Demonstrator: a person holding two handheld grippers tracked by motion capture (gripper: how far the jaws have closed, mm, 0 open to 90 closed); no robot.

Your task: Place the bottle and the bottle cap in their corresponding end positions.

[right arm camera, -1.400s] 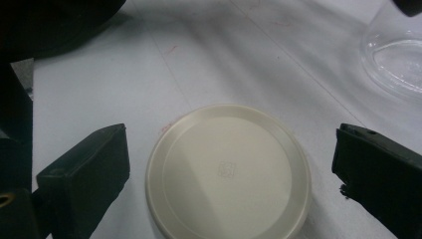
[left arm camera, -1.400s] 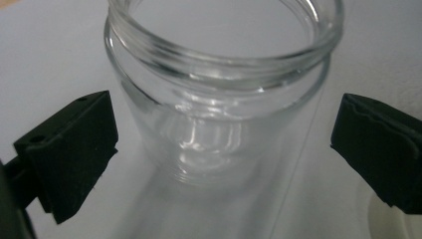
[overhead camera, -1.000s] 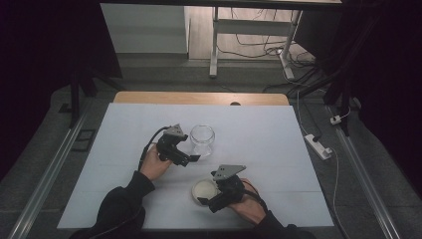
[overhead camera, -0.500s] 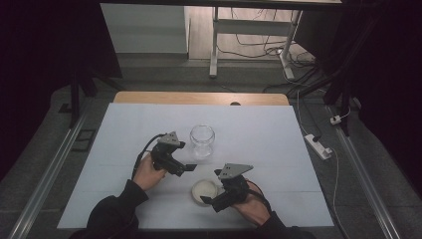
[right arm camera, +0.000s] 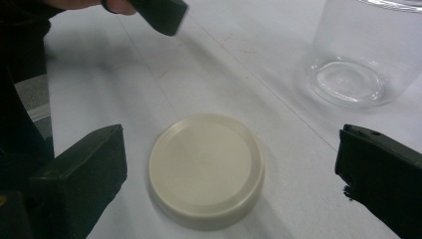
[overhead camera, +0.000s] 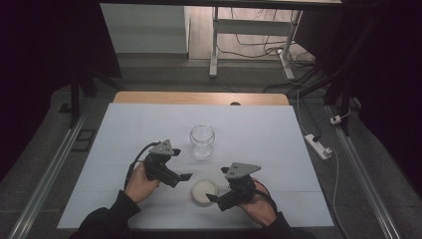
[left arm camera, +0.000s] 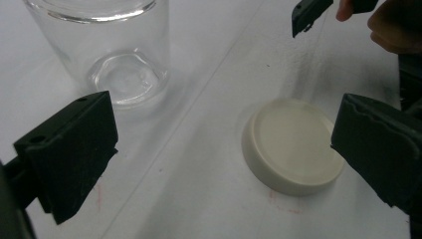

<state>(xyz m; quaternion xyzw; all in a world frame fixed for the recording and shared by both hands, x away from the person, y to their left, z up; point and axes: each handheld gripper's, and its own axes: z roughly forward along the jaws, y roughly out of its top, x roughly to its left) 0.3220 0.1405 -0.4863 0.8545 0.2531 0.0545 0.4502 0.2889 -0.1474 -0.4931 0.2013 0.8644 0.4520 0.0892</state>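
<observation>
Left gripper [overhead camera: 185, 176]: jaws spread wide, nothing between them, nothing touched. In its own view the cream lid [left arm camera: 291, 145] lies flat on the white table [left arm camera: 209, 59] just inside the right-hand jaw, the empty glass jar [left arm camera: 107, 47] beyond the other jaw.

Right gripper [overhead camera: 211, 198]: jaws also wide apart and empty. Its view has the lid [right arm camera: 206, 169] lying between them, touching neither; the jar [right arm camera: 366, 55] stands upright farther off.

High view: lid [overhead camera: 204, 191] sits near the table's front edge between the two grippers; the jar [overhead camera: 202, 141] stands apart behind it, uncovered.

Against the frame a second ago: left gripper has left the jar's side and come down toward the lid. Right gripper has pulled back slightly. Lid and jar unmoved
</observation>
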